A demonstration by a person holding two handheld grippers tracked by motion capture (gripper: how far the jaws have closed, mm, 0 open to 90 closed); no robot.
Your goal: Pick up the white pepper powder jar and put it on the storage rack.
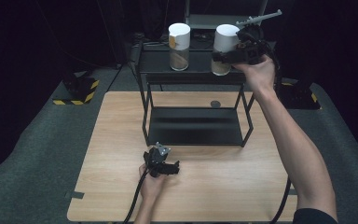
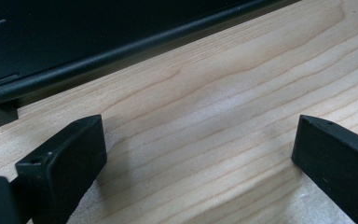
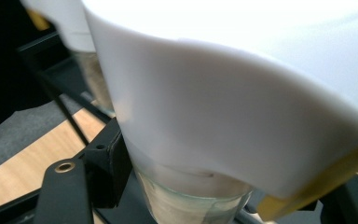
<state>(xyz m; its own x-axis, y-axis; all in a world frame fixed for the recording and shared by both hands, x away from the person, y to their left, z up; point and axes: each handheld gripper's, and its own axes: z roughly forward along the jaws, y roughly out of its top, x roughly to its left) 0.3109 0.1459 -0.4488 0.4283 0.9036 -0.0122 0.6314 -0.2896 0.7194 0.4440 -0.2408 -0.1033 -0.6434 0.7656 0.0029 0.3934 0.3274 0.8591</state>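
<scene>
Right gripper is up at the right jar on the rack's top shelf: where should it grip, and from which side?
Grip the right jar on its clear glass body below the white lid, coming level from the near right, as the right gripper does. The lid looks wide and smooth; the left jar crowds the other side.

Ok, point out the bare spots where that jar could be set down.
Free: the rack's lower shelf, the top shelf's left end beside the left jar, and the tabletop between rack and right forearm. Crowded: around the right jar, where the right gripper sits.
</scene>
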